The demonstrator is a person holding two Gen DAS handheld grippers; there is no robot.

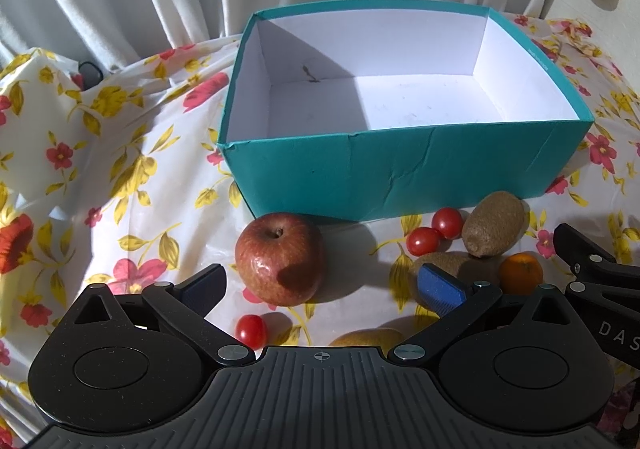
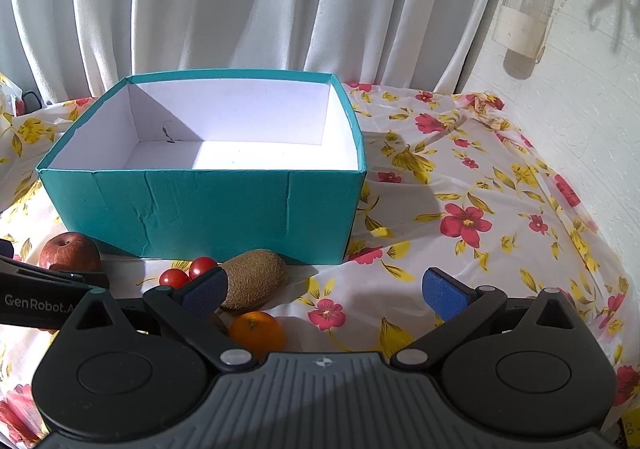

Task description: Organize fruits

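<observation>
1. Left wrist view: left gripper (image 1: 322, 287) jaws wide apart, holding nothing, apple (image 1: 280, 258) between the tips w/ slack both sides. Teal box (image 1: 400, 173) empty, just behind. Risk: uneven close could roll the apple into the loose cherry tomato (image 1: 251, 328)

2. Right wrist view: right gripper (image 2: 325, 292) also spread, empty, over bare floral cloth (image 2: 480, 209). Kiwi (image 2: 254, 281) and orange (image 2: 258, 330) sit by its left finger; closing here may knock the fruit, not grab it

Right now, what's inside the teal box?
No fruit visible in the teal box: white floor and walls, plus a small dark mark at the back. The near wall hides the floor strip just behind it.
</observation>
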